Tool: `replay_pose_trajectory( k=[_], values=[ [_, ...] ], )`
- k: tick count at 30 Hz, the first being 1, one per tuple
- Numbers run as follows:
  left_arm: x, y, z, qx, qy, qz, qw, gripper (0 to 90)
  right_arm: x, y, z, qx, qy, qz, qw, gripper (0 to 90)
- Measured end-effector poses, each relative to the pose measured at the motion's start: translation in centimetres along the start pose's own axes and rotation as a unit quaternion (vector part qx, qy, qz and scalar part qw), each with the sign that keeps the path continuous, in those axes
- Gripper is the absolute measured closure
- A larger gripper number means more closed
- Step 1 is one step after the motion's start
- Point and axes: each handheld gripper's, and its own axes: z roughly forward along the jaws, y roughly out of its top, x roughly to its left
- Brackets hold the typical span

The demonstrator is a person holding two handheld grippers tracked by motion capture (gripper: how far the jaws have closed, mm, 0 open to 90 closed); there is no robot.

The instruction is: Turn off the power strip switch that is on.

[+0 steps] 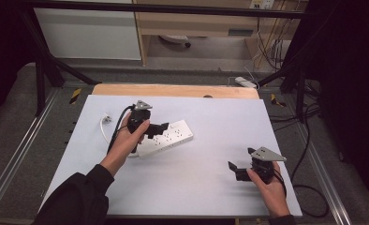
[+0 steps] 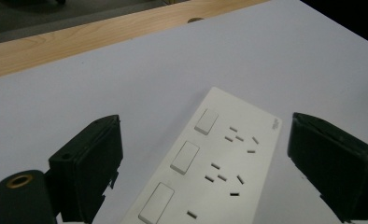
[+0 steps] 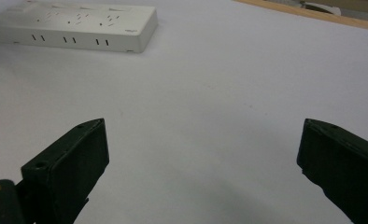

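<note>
A white power strip (image 1: 169, 136) lies flat on the pale table top, left of the middle, with its sockets and switches facing up. Its white cord (image 1: 105, 127) runs off to the left and ends in a plug. My left gripper (image 1: 160, 130) hovers right over the strip, open, one jaw on each side of the strip's (image 2: 215, 163) long body, nothing gripped. My right gripper (image 1: 239, 169) rests near the table's front right, open and empty, pointing left toward the strip (image 3: 74, 25).
A wooden strip (image 1: 173, 90) borders the table's far edge. Black frame posts (image 1: 40, 79) stand at the far corners. Cables (image 1: 309, 140) trail on the floor to the right. Bare table surface (image 1: 210, 154) lies between the two grippers.
</note>
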Motion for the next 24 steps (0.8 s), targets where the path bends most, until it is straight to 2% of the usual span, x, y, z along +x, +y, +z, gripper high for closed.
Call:
replay_pose_trajectory(
  k=[11, 17, 24],
  values=[
    [0.5, -0.8, -2.5, 0.001, 0.002, 0.011, 0.9999, 9.9, 0.0, 0.0, 0.0, 0.0, 0.0, 0.001, 1.0, 2.7],
    [0.9, -1.9, -4.4, -0.008, -0.001, 0.004, 1.0, 7.5, 0.0, 0.0, 0.1, 0.001, 0.0, 0.0, 1.0, 2.6],
    [1.4, -3.6, -6.5, -0.02, 0.006, -0.009, 0.9997, 7.5, 0.1, 0.0, 0.1, 0.002, -0.001, -0.001, 1.0, 2.6]
  ],
)
